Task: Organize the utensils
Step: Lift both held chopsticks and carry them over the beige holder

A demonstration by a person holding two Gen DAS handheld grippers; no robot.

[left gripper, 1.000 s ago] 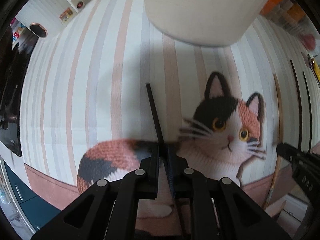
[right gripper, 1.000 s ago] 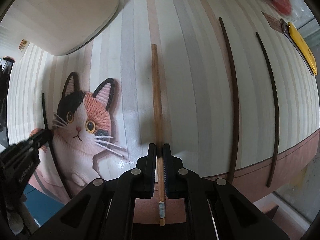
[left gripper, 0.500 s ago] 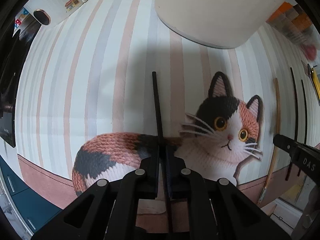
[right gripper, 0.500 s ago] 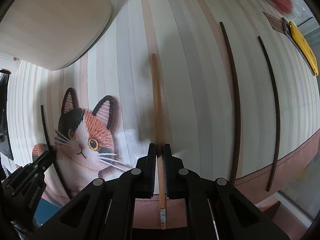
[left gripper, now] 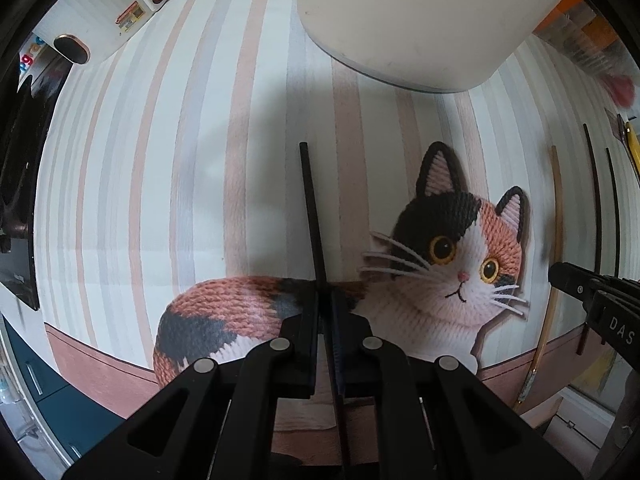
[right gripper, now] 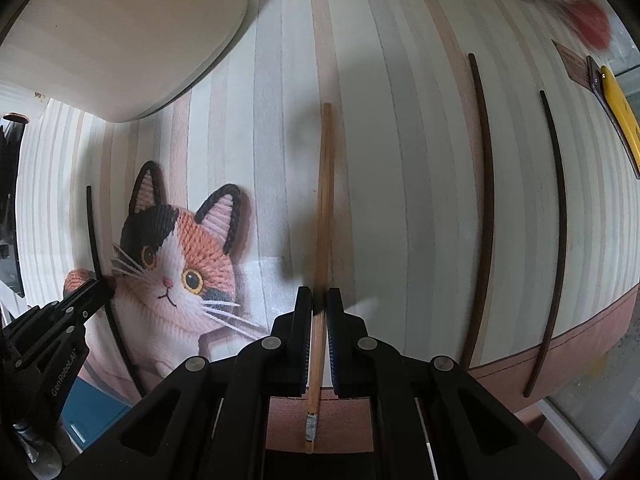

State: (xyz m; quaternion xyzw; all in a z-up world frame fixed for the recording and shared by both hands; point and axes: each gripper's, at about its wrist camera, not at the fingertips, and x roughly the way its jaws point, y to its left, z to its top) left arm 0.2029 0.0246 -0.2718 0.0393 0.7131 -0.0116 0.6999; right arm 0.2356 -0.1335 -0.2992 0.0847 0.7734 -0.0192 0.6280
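**Two chopsticks in hand, two more waiting on the desk**

My left gripper (left gripper: 325, 308) is clamped narrow on a black chopstick (left gripper: 312, 216), which runs from between its jaws up towards 12 o'clock over the cat-print mat (left gripper: 160, 184). My right gripper (right gripper: 319, 304) is closed just as tightly on a light wooden chopstick (right gripper: 325, 200), its tip also pointing to 12 o'clock; I can't tell whether either stick is lifted clear of the mat.

In the right wrist view, two dark chopsticks (right gripper: 482, 200) lie untouched on the mat out at 3 o'clock, side by side and apart from each other. A cream container (right gripper: 120, 32) sits at 10 to 11 o'clock, and I judge it the likely destination, though I cannot see its opening. A yellow tool (right gripper: 620, 112) lies at the far 2 o'clock edge.

As I read it, nothing is sorted yet: two sticks are gripped, two remain to collect, and all need placing.
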